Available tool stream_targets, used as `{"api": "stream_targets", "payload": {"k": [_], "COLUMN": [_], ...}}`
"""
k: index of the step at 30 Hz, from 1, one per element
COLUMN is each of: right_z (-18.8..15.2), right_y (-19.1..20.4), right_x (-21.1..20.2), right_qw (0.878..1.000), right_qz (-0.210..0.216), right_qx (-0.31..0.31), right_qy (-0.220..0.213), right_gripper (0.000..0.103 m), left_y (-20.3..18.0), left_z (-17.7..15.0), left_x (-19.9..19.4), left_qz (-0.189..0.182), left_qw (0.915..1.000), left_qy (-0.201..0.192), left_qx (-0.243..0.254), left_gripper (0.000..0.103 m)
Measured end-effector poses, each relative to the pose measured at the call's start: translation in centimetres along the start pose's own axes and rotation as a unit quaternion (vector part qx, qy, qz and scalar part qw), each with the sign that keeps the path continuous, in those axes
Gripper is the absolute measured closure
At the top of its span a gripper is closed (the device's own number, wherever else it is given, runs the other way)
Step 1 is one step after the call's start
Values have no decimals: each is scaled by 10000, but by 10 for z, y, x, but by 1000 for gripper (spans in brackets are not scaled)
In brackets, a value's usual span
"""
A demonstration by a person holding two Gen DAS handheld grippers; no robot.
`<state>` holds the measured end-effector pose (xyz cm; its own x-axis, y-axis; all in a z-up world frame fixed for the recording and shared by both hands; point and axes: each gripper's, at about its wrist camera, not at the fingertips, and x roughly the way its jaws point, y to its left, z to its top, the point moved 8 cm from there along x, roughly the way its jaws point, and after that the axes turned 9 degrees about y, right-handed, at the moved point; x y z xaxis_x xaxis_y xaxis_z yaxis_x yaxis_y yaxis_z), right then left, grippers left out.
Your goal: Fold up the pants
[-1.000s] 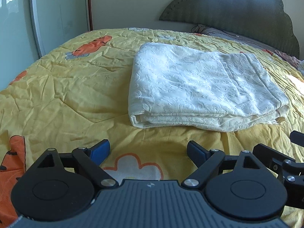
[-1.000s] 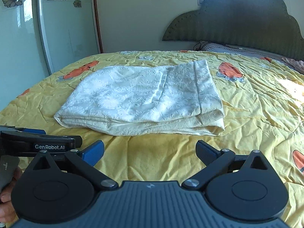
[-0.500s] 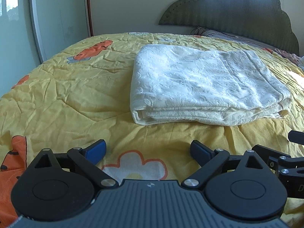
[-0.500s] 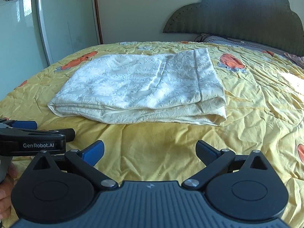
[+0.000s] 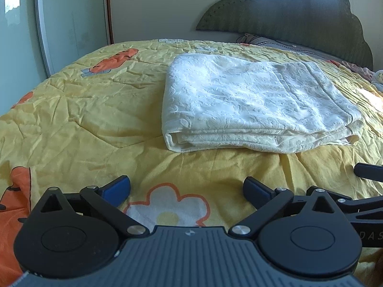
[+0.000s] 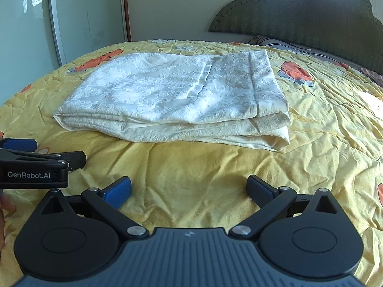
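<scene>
One bed, yellow quilt point(image 5: 71, 129) with orange prints. One pair of cream pants point(image 5: 253, 105), folded into a stacked rectangle, lies mid-bed toward the headboard point(image 5: 299, 16). Two grippers: left gripper point(image 5: 186, 189), jaws just widened, spread apart, nothing between; right gripper point(image 6: 189, 189), likewise spread, empty, both near the quilt's front edge.

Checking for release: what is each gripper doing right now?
Left gripper: open, holding nothing, jaws just opening.
Right gripper: open, holding nothing.
</scene>
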<state>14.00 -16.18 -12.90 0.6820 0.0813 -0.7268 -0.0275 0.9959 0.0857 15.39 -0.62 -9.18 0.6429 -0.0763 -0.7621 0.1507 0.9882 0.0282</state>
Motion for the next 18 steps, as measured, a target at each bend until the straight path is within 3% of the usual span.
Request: {"api": "stream_targets", "payload": {"k": [5,7,18], "right_z": [4,3,1], "right_y": [-15,-19,-17], "right_x": [-8,0,1], "right_qw": [9993,9996,9995], "right_qz": [-143,-167,-216], "right_qx": [263,232,233], "right_qy": [-238,5,-59], "right_gripper": [0,0,0], "left_y": [4,5,4], "left_z": [-2,-2,-3], "left_x": [-2,-3,-4], "left_qz": [80,93,136], "left_qw": [10000,9999,9998], "left_qy": [-8,-12,-87], "left_qx": [-38,-54,-79], "left_gripper": [0,0,0]}}
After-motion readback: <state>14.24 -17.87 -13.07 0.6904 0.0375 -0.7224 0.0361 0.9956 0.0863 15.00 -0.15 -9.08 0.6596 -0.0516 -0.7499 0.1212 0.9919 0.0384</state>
